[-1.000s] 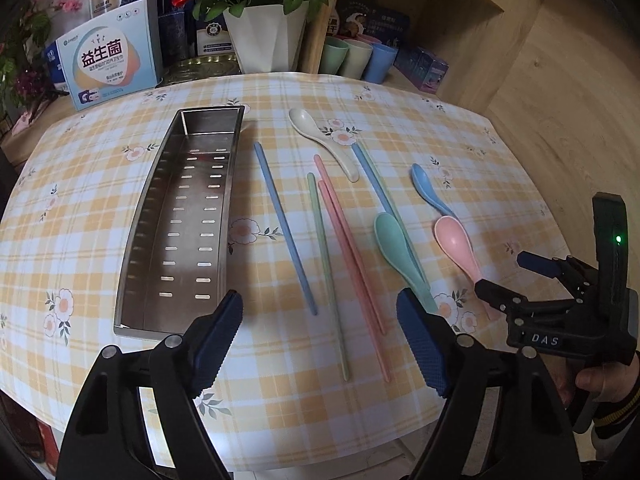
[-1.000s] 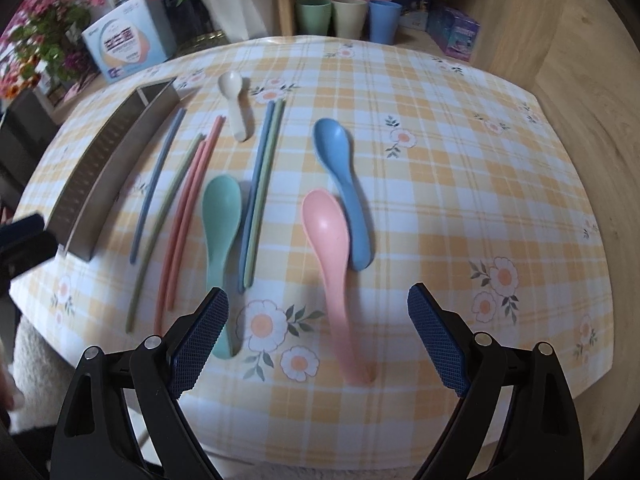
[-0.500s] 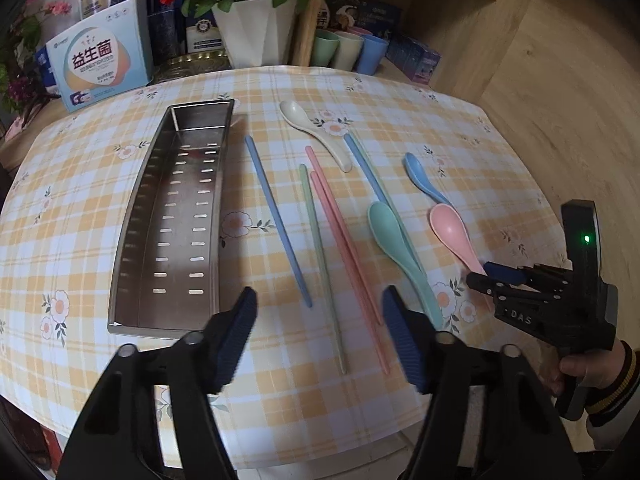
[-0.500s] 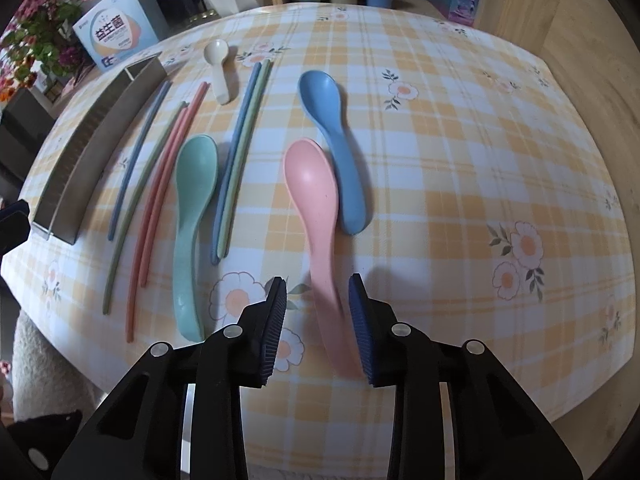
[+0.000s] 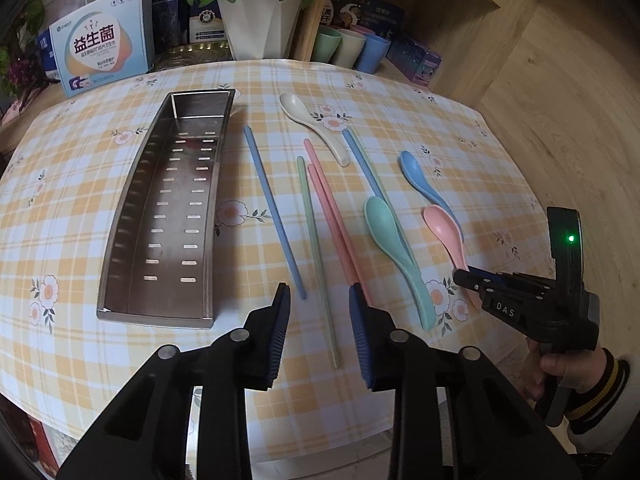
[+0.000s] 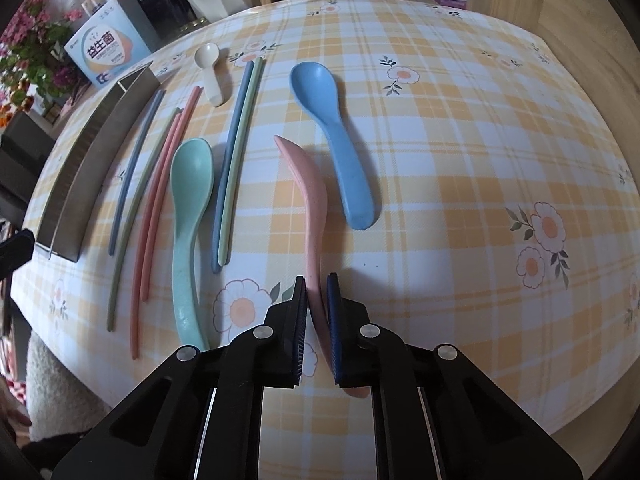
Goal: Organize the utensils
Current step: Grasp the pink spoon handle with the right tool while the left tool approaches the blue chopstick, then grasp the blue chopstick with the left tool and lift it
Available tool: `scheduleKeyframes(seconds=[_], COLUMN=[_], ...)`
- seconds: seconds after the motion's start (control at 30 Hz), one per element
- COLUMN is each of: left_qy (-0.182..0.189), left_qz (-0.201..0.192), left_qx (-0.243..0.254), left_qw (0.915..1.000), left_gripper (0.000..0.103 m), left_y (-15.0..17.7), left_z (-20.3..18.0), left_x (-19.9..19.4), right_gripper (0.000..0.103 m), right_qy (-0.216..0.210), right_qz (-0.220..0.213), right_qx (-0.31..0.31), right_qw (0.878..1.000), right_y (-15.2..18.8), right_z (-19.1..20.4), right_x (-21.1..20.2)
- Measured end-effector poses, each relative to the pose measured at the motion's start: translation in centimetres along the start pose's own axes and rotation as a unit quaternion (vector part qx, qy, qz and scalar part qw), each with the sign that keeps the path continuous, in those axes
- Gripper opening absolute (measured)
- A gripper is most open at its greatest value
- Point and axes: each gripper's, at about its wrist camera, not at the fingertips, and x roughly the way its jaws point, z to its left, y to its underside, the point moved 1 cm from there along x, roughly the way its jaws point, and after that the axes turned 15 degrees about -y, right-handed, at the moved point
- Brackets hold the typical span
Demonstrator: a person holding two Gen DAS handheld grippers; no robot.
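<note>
My right gripper [image 6: 316, 284] is shut on the handle of the pink spoon [image 6: 308, 184], which is tipped onto its edge on the checked tablecloth. In the left wrist view, the right gripper [image 5: 464, 276] sits at the spoon's near end. My left gripper [image 5: 319, 296] hovers over the near ends of the chopsticks with its jaws closing. The green chopstick [image 5: 310, 220] lies between them untouched, and the pink chopsticks [image 5: 328, 204] run by the right finger. The steel tray [image 5: 120, 240] lies empty on the left. A blue chopstick [image 5: 268, 200], teal spoon [image 5: 384, 228], blue spoon [image 5: 416, 172] and cream spoon [image 5: 312, 120] lie flat.
A blue and a green chopstick [image 6: 236, 152] lie paired beside the teal spoon. A printed box [image 5: 100, 56], white flower pot [image 5: 260, 24] and cups [image 5: 348, 52] stand behind the table. A wooden shelf rises at the back right. The table's front edge is just under both grippers.
The right gripper sank and its jaws closed from wide open onto the pink spoon's handle, and the spoon rolled onto its edge. The left jaws narrowed over the chopstick ends.
</note>
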Motion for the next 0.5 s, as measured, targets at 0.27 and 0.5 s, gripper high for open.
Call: scheduleKeyframes(seconds=[0.27,0.5], left_qy=[0.010,0.008], left_qz=[0.021,0.042], left_qx=[0.000,-0.022], left_qw=[0.9997,0.9988], left_gripper=[0.030,0.030], left_y=[0.3,-0.9], left_z=[-0.5,0.7], left_x=[0.8,2.0], right_gripper=[0.009,0.008], right_qy=[0.008,-0.008], right_qz=[-0.013,-0.024], right_qx=[-0.001,0.010], right_qw=[1.000,1.000], right_y=[-0.1,-0.3], right_z=[0.4,-0.1], right_x=[0.1,0.0])
